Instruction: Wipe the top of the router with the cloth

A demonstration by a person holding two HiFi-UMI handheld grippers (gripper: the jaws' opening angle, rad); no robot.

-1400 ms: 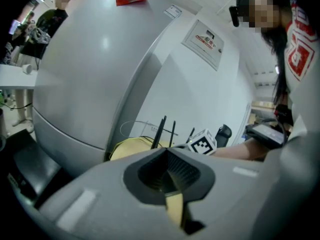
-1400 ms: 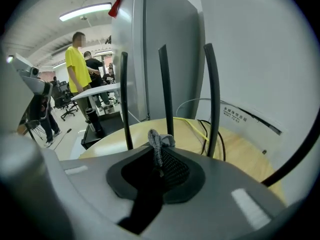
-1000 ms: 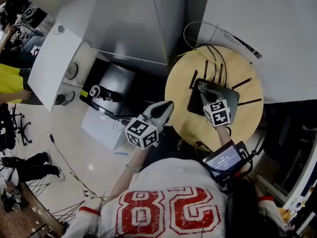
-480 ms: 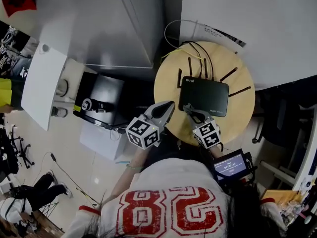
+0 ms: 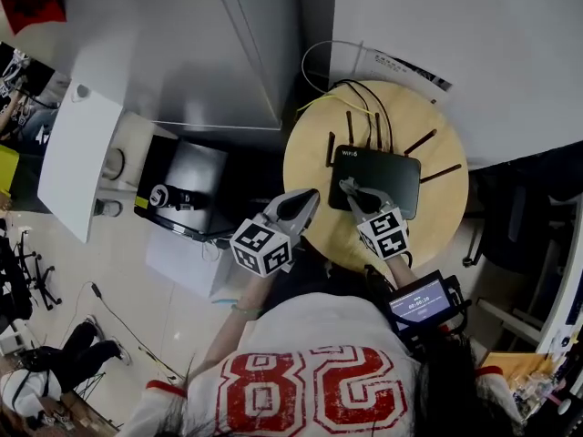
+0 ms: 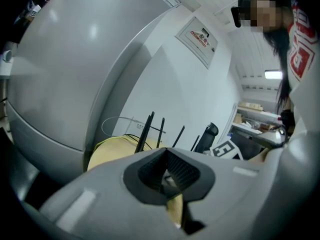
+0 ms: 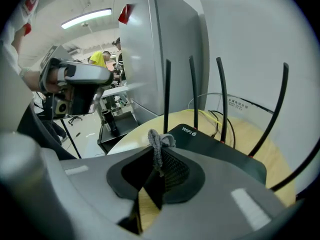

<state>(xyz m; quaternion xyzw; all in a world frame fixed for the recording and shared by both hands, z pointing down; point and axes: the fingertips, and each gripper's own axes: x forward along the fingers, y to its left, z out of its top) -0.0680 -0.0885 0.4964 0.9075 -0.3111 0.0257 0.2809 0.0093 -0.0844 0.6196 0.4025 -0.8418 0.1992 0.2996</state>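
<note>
Between the shut jaws of your right gripper [image 7: 161, 159], at the near left corner of the router [image 5: 387, 176] mid-tabletop [image 5: 310, 157], the grey cloth [image 7: 157, 139] is pinched: press it flat and sweep toward the antennas [image 7: 194, 89], holding your left gripper [image 5: 306, 200], jaws together and empty, by the tabletop's left edge.

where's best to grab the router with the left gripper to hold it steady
Probably the left short edge of the flat black plastic router, approached level from the left, where the left gripper hovers. Antennas line the far edge, and the right gripper with the grey cloth covers the near one.
</note>
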